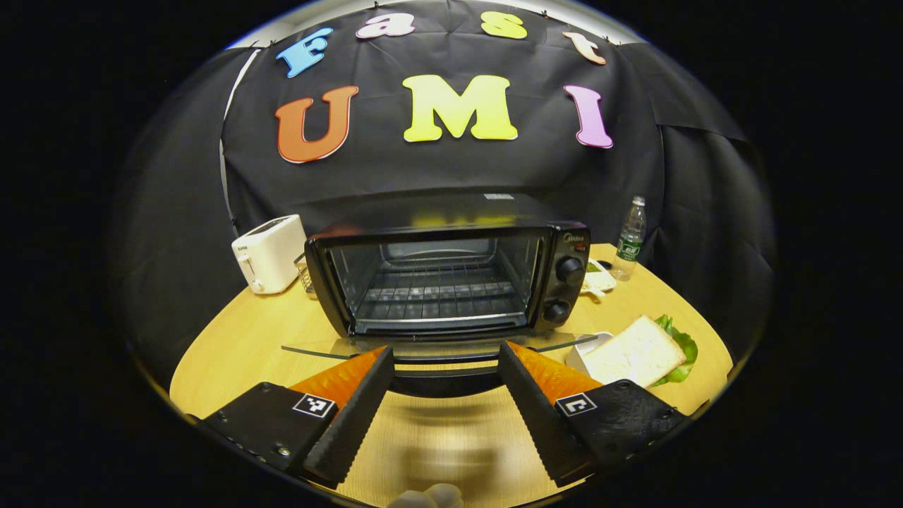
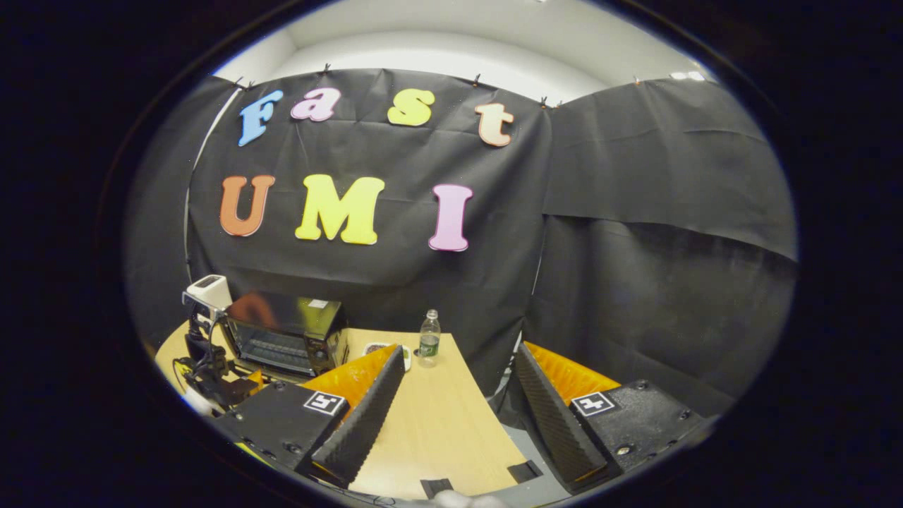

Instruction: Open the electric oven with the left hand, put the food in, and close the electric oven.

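Your left claw [image 1: 444, 381], wide open and empty, straddles the dropped oven door [image 1: 437, 347] (glass): pressing down could tip the oven [image 1: 451, 279].

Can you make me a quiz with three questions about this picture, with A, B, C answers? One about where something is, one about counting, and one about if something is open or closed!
1. Where is the white toaster?
A. Left of the oven
B. On top of the oven
C. Inside the oven

2. How many knobs are on the oven's front?
A. One
B. Two
C. Four

3. How is the oven door?
A. Shut tight
C. Taken off
B. Folded down open

Answers:
1 A: in the left gripper view the toaster stands on the table left of the oven.
2 B: an upper knob and a lower knob sit on its right panel.
3 B: the glass door lies flat in front, and the wire rack inside is bare.
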